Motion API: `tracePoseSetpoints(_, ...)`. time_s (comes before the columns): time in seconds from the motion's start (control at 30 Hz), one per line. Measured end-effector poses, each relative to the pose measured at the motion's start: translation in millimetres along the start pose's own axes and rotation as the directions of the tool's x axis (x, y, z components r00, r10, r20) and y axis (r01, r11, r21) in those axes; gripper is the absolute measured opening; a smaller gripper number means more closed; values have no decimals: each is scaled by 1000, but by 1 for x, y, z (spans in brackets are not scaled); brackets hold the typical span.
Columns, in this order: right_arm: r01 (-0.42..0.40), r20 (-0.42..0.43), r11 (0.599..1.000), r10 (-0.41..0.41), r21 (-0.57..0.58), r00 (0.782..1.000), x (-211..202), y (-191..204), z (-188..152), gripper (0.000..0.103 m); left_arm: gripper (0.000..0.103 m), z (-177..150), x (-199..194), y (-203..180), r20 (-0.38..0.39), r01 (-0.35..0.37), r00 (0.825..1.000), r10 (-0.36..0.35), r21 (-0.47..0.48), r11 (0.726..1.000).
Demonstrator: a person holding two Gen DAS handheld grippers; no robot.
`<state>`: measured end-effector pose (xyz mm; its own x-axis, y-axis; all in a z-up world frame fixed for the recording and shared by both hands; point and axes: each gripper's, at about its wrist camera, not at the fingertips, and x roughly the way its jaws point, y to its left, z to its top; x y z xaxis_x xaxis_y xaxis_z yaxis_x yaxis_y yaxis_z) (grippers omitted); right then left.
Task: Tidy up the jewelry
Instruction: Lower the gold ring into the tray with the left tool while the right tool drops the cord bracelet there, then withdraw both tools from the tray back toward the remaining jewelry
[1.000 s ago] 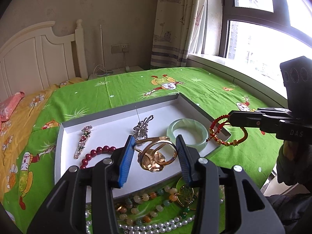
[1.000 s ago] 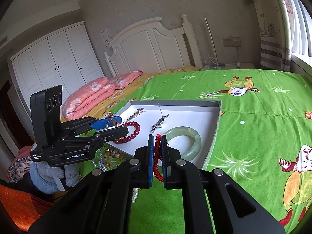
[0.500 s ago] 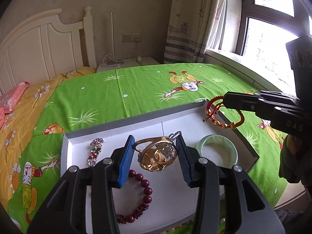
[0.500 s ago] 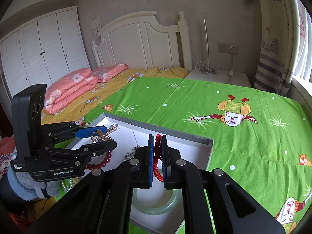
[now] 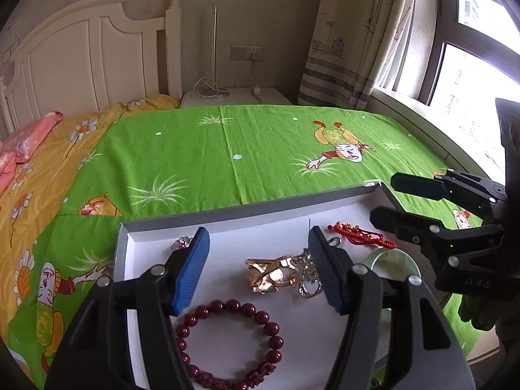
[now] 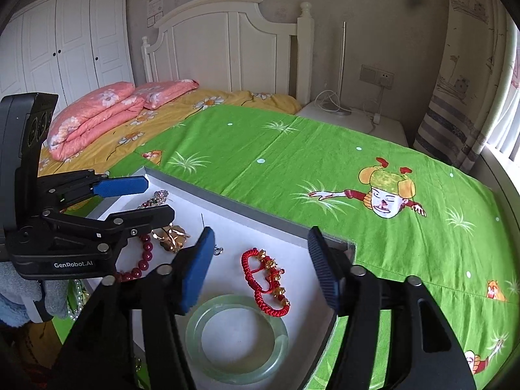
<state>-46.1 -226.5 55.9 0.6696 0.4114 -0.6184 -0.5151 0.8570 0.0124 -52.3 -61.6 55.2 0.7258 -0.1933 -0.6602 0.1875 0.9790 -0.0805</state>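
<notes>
A white tray with grey walls (image 5: 247,211) lies on the green bedspread. My left gripper (image 5: 258,263) is open above it; the gold bracelet (image 5: 276,274) lies on the tray floor between its fingers, beside a silver brooch (image 5: 308,276). A dark red bead bracelet (image 5: 227,341) lies nearer me. My right gripper (image 6: 260,266) is open over the tray (image 6: 260,224); the red cord bracelet (image 6: 265,281) lies on the tray between its fingers. A pale green jade bangle (image 6: 237,338) lies below it. The gold bracelet (image 6: 170,237) shows in the right wrist view under the left gripper (image 6: 143,201).
A jewelled hair clip (image 5: 180,243) lies at the tray's far left. Pearl and bead strings (image 6: 76,295) lie on the bed beside the tray. Pink pillows (image 6: 107,110) and a white headboard (image 6: 234,48) stand at the far end; a nightstand (image 5: 234,96) and curtain are beyond.
Both grippers opened. The gold bracelet dropped from the left gripper onto the tray, and the red cord bracelet dropped from the right gripper onto the tray.
</notes>
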Motion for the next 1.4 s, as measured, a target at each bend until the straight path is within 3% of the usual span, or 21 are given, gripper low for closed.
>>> tracePoseSetpoints(0.07, 1, 13, 1000, -1, -9, 1000, -8, 3, -1, 62, 65, 0, -9, 7, 22, -9, 1000, 10, -17, 1000)
tracePoseSetpoints(0.37, -8, 52, 1000, 8, 9, 999, -40, -5, -20, 62, 94, -12, -50, 33, 111, -78, 990, 87, -84, 993)
tracePoseSetpoints(0.5, -25, 52, 999, 24, 26, 998, -52, -6, -40, 62, 100, -28, -64, 34, 132, -80, 987, 92, -95, 992)
tracePoseSetpoints(0.67, -61, 62, 998, 60, 19, 996, -75, 3, -74, 62, 101, -60, -87, 37, 153, -62, 985, 82, -128, 990)
tracePoseSetpoints(0.9, -107, 57, 994, 105, 31, 993, -95, 15, -115, 67, 101, -110, -106, 48, 129, -108, 983, 130, -164, 980)
tracePoseSetpoints(1.17, -164, 36, 986, 164, -7, 986, -93, 43, -128, 67, 101, -161, -117, 47, 100, -101, 988, 120, -175, 979)
tracePoseSetpoints(1.4, -221, -23, 975, 220, -25, 975, -82, 65, -136, 67, 101, -181, -121, 52, 106, -80, 989, 103, -200, 976)
